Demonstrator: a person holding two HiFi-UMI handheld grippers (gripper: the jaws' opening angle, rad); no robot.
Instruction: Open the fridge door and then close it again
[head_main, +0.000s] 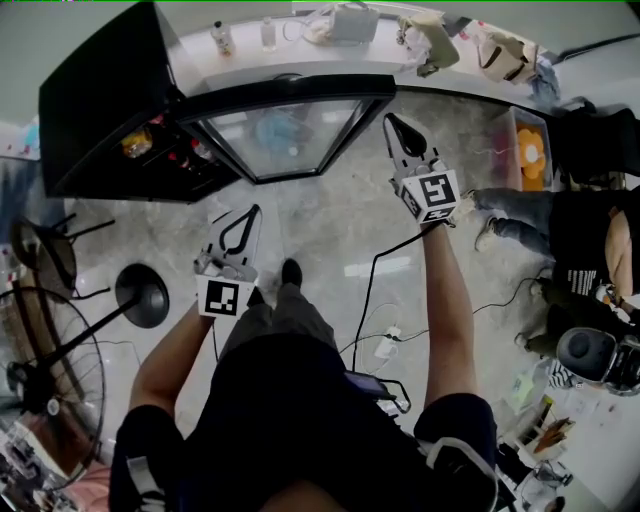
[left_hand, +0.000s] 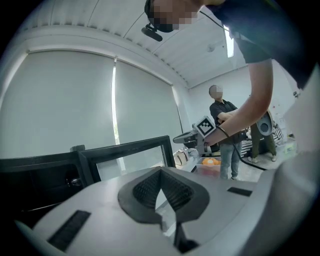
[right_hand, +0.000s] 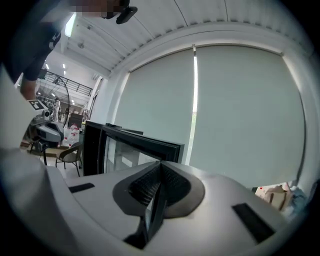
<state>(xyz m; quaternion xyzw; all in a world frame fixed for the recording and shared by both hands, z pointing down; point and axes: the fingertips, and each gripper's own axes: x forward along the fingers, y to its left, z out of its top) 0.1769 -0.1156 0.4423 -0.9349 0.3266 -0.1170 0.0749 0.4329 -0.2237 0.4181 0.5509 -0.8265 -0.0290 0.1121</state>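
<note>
The black fridge (head_main: 100, 100) stands at the upper left with its glass door (head_main: 285, 135) swung open toward me. Bottles and cans show on its shelves. My right gripper (head_main: 392, 122) is shut and empty, its tip just right of the door's free edge and apart from it. In the right gripper view the shut jaws (right_hand: 161, 167) hold nothing, and the door (right_hand: 135, 150) lies to their left. My left gripper (head_main: 252, 212) is shut and empty, lower, in front of the door. The left gripper view shows its closed jaws (left_hand: 161, 172), with the door frame (left_hand: 130, 155) beyond.
A white counter (head_main: 300, 60) behind the fridge carries bottles and bags. A floor fan (head_main: 50, 380), a chair (head_main: 45, 250) and a round stand base (head_main: 142, 295) sit at the left. A cable (head_main: 370, 300) crosses the floor. A person (head_main: 580, 240) sits at the right.
</note>
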